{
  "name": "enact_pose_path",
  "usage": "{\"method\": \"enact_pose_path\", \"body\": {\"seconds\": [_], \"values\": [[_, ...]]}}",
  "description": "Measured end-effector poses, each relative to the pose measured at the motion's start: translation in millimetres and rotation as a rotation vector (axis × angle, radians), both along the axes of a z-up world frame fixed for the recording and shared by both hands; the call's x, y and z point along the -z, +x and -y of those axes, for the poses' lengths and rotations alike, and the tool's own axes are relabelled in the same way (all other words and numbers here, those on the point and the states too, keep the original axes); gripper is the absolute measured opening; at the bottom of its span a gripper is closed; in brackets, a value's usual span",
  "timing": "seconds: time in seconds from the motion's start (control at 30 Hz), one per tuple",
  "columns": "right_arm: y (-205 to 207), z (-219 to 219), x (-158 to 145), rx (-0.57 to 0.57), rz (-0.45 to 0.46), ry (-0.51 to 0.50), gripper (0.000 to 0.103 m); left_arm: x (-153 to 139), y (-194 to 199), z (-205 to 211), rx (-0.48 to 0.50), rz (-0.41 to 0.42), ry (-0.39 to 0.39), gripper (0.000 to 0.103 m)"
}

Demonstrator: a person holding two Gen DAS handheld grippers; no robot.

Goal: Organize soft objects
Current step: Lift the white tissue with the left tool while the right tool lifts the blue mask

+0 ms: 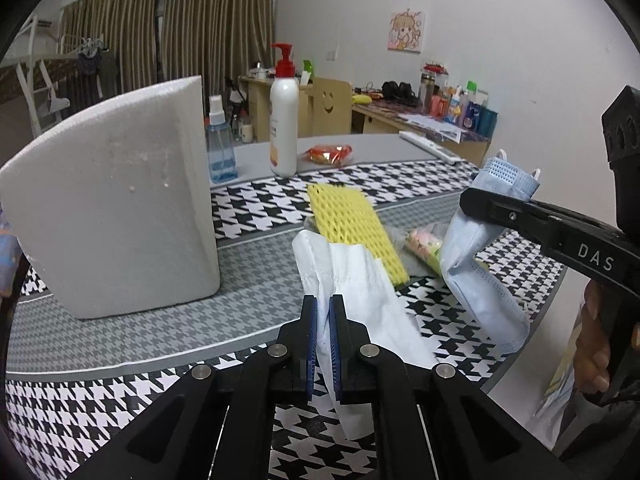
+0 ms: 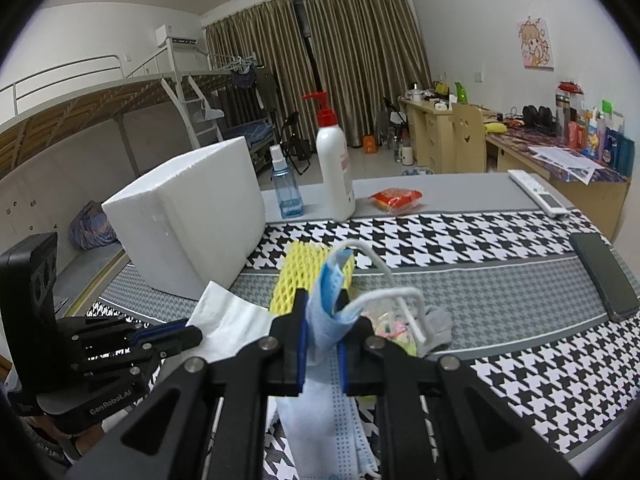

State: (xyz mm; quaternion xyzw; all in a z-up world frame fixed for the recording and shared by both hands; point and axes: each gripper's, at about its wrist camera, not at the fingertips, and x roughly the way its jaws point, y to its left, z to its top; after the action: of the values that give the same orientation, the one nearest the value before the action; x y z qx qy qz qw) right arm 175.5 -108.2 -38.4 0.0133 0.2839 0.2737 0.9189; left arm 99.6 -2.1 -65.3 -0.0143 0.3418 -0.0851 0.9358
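My left gripper (image 1: 323, 312) is shut on a white tissue (image 1: 360, 280), which is lifted off the houndstooth table mat (image 1: 120, 392). Its tip (image 2: 194, 334) also shows at the left of the right wrist view, with the tissue (image 2: 228, 316) fanning out from it. My right gripper (image 2: 322, 312) is shut on a folded blue face mask (image 2: 326, 320); the mask's white ear loop (image 2: 384, 280) sticks up and its body hangs below. In the left wrist view that gripper (image 1: 468, 202) holds the mask (image 1: 476, 264) above the table. A yellow foam net (image 1: 348, 224) lies flat behind both.
A white foam box (image 1: 116, 200) stands to the left. Behind it are a blue spray bottle (image 1: 220, 152), a white pump bottle (image 1: 284, 124) and a red snack packet (image 1: 328, 154). A pink-and-yellow packet (image 1: 424, 244), a grey cloth (image 2: 440, 320), a phone (image 2: 604, 276) and a remote (image 2: 538, 192) lie to the right.
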Motion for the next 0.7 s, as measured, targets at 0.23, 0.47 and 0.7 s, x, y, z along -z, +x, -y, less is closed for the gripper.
{"method": "enact_pose_path", "body": {"seconds": [0.23, 0.47, 0.7], "values": [[-4, -2, -5, -0.006, 0.024, 0.002, 0.015, -16, -7, -6, -0.002, 0.047, -0.001, 0.005], [-10, -7, -10, -0.014, 0.045, -0.005, 0.015, -32, -12, -9, -0.012, 0.098, 0.015, 0.005], [-11, -9, -17, -0.023, 0.067, 0.003, 0.015, -46, -14, -13, -0.034, 0.144, 0.029, 0.004]]}}
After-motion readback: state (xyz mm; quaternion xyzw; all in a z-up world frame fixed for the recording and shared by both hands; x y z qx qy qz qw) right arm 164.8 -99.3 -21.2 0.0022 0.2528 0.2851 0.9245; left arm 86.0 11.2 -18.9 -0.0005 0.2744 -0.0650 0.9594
